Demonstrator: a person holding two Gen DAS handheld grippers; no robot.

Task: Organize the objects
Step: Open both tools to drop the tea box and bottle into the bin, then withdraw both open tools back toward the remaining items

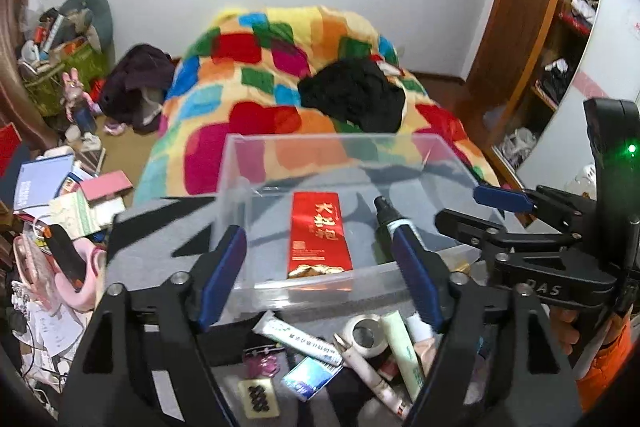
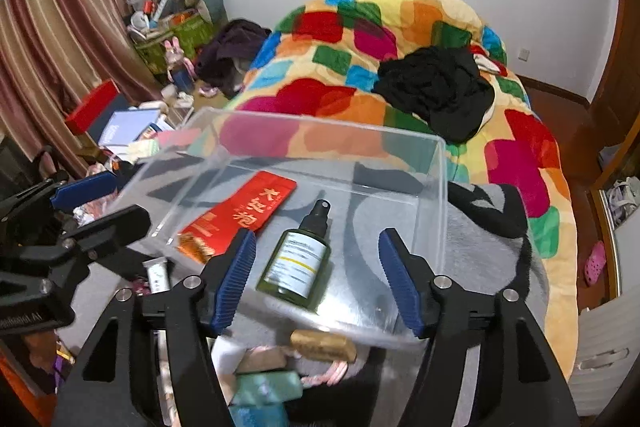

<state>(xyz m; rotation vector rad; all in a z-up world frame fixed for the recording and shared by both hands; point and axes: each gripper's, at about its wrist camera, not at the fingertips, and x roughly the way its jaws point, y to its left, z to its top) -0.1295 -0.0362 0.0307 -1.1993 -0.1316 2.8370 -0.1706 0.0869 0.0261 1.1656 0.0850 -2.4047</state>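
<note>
A clear plastic box (image 1: 400, 143) stands on a grey blanket; it also shows in the right wrist view (image 2: 280, 119). Inside lie a red packet (image 1: 316, 231) (image 2: 240, 215) and a dark green spray bottle (image 1: 386, 227) (image 2: 298, 263). My left gripper (image 1: 318, 275) is open and empty over the box's near wall. My right gripper (image 2: 318, 279) is open, its jaws on either side of the spray bottle, apart from it. It shows from the side in the left wrist view (image 1: 480, 207).
Loose items lie before the box: a white tube (image 1: 298, 339), a tape roll (image 1: 366, 335), a cream tube (image 1: 402, 351), a blue packet (image 1: 310, 377). A bed with a colourful blanket (image 1: 280, 75) and black clothes (image 1: 352, 95) lies behind. Cluttered books (image 1: 40, 183) sit left.
</note>
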